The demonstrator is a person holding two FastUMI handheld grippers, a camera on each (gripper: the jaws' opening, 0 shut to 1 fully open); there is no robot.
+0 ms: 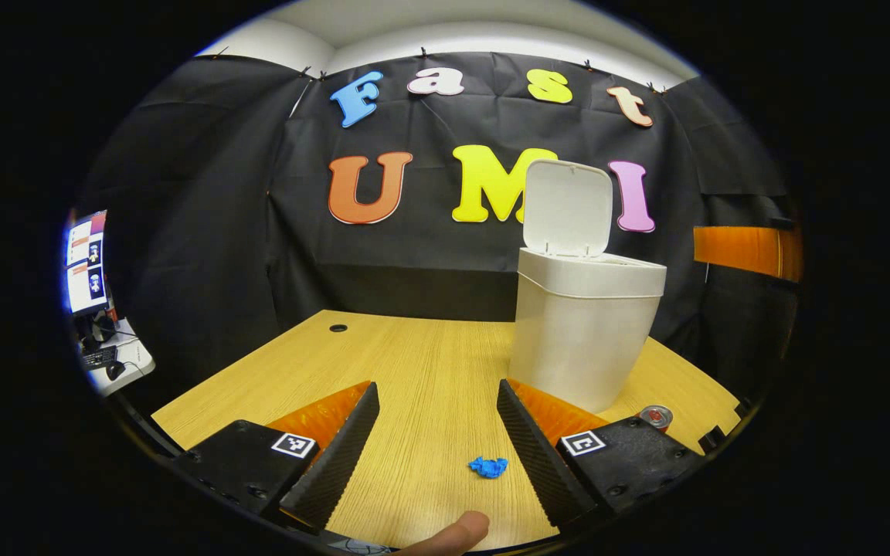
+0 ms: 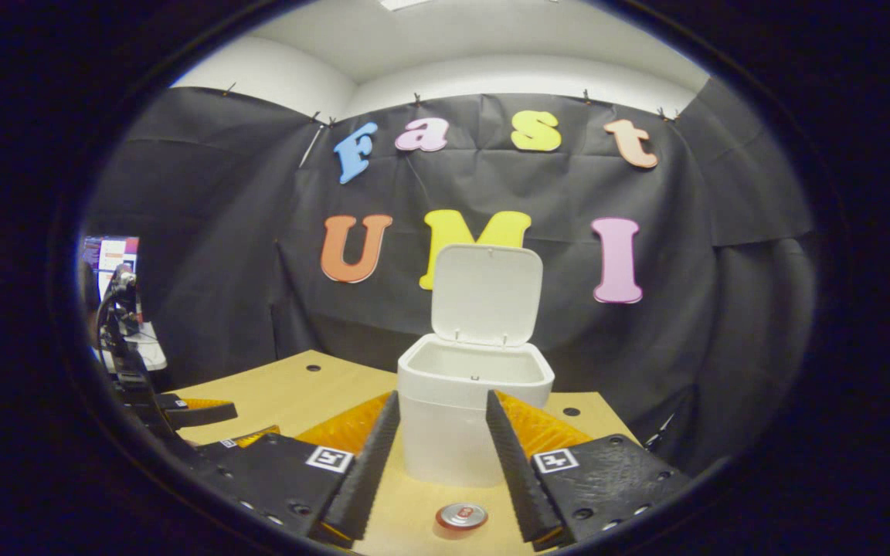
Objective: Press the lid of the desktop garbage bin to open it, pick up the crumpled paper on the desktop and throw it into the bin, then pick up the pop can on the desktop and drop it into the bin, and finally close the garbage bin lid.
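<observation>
In the left gripper view, the left gripper gapes wide, its finger hiding most of the pop can at lower right. The crumpled paper lies low centre. In the right gripper view, the right gripper gapes wide, framing the open-lidded bin.

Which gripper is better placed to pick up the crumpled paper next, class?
Probably the left gripper: its open fingers frame the blue crumpled paper on the desk. The right gripper is lined up on the pop can and the open bin.
</observation>
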